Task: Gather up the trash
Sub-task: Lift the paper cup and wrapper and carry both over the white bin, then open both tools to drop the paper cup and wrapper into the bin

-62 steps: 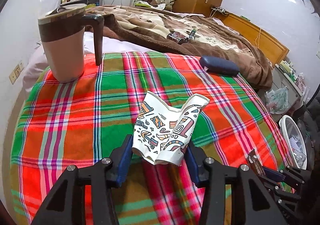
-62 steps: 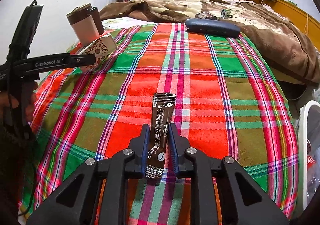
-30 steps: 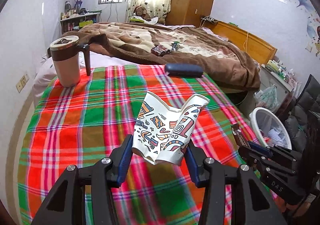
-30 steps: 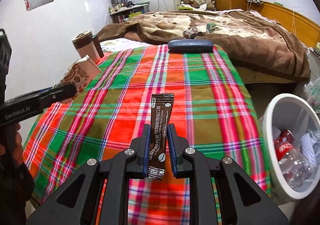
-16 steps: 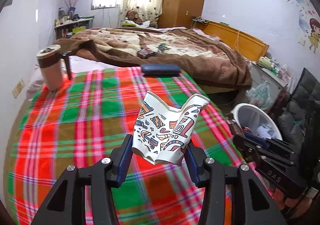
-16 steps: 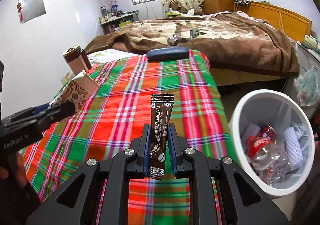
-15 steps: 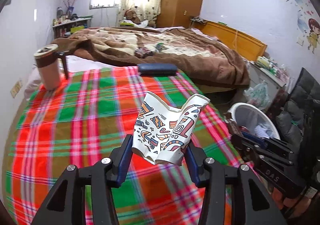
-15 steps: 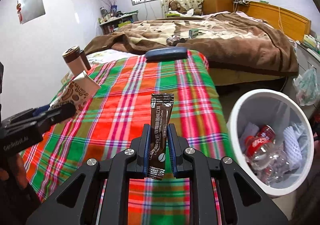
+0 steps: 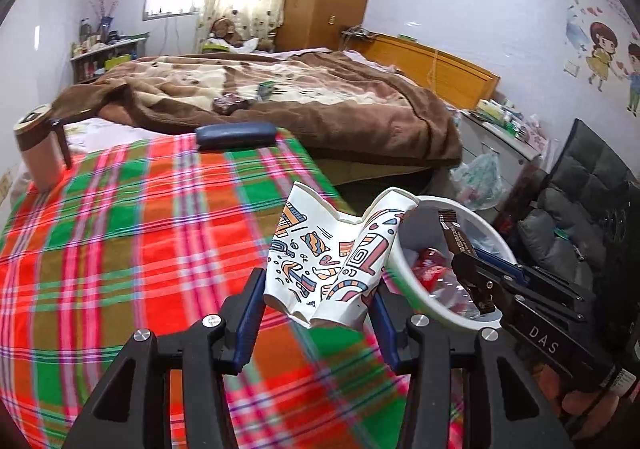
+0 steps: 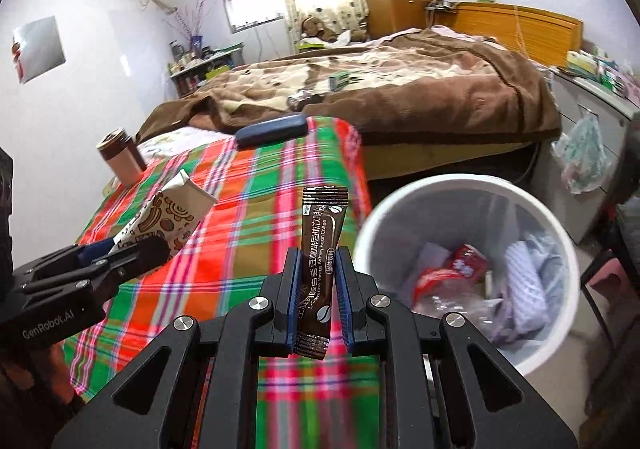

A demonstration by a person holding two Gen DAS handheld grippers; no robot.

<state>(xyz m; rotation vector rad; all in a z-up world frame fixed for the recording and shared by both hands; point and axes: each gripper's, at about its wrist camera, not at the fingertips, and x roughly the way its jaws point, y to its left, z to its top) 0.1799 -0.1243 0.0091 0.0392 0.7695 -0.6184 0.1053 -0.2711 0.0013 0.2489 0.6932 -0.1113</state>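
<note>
My left gripper (image 9: 318, 285) is shut on a crushed white paper cup (image 9: 328, 253) with coloured doodles, held above the right edge of the plaid-covered table (image 9: 120, 233). My right gripper (image 10: 318, 269) is shut on a brown coffee sachet (image 10: 320, 237) that stands upright between its blue pads. A white round trash bin (image 10: 560, 273), holding a red wrapper, clear plastic and paper, stands on the floor to the right of the table. In the left wrist view the right gripper (image 9: 466, 261) with the sachet (image 9: 452, 229) hangs over the bin's rim (image 9: 404, 261). The left gripper (image 10: 140, 249) shows in the right wrist view with the cup (image 10: 168, 217).
A tan travel mug (image 9: 38, 153) stands at the table's far left corner and a dark blue case (image 9: 236, 134) lies at its far edge. Behind is a bed with a brown blanket (image 9: 320, 105). A black chair (image 9: 580, 209) and a plastic bag (image 9: 478, 177) stand near the bin.
Both grippers have swung to the right, away from the table's middle and toward the white bin, which now looms larger. Each keeps its hold: the cup on the left, the sachet on the right.
</note>
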